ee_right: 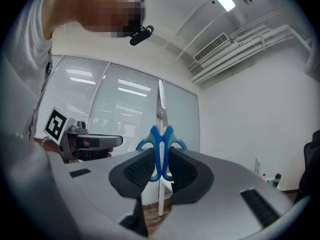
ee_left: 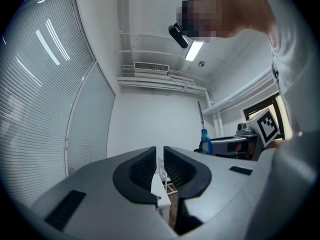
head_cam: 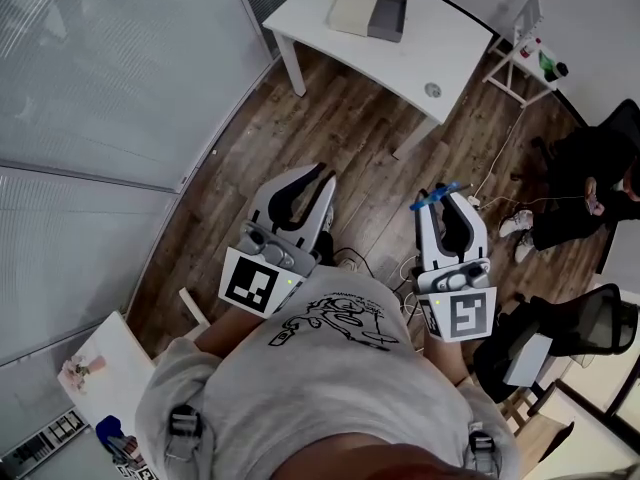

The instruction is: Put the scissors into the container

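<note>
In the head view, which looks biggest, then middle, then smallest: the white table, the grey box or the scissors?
1. The table looks largest.
2 and 3. The grey box and the scissors look about alike. Only the scissors' blue handles show, nearer the camera, so no ranking.

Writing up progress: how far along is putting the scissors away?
Done: the scissors are picked up, their blue handles clamped in the right gripper. In hand: they are held off the floor; the left gripper is open and empty. Left: reach the grey container on the far table and drop them in.
</note>
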{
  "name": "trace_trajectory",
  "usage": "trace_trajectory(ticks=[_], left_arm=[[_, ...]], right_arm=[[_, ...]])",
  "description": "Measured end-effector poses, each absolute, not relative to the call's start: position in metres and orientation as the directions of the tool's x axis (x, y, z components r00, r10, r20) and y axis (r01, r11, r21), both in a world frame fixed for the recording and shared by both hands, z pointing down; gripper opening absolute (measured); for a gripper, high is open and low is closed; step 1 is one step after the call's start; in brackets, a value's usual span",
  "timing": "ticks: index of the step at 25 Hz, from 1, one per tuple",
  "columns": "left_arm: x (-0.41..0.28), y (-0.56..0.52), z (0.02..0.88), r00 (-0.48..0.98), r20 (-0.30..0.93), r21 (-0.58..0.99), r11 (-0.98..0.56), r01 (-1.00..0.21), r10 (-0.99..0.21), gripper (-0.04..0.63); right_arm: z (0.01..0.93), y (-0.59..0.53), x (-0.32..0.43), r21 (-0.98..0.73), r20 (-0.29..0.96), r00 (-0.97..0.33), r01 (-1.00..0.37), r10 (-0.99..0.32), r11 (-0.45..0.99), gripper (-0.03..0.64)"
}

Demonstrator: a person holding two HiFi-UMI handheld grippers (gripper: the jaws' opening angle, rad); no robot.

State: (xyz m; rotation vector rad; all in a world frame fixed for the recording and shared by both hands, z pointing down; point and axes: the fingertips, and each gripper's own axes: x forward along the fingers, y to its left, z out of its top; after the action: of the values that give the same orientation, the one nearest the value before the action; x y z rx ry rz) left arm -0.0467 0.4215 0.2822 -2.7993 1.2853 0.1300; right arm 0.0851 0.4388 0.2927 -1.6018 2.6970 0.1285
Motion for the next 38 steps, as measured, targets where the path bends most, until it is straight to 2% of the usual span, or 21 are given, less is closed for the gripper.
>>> trace_trajectory(ticks=[21,38], left_arm=[[-0.129,0.263,0.284,0.686,-0.08,0.001,-0.688,-0.726,-0.723,0.035],[-0.118,0.205,0.293,0.726,-0.048,0.02,-0.727,-0.686,-0.686,0.021]], right_arm=[[0.284,0.278,0.009,0.057,-0.034,-0.439,-0.898,-0.898,0.437,0.092],[0.292,0.218,0.015,0.043,-0.017,-0.401,-0.915,-0.916,0.4,0.092]])
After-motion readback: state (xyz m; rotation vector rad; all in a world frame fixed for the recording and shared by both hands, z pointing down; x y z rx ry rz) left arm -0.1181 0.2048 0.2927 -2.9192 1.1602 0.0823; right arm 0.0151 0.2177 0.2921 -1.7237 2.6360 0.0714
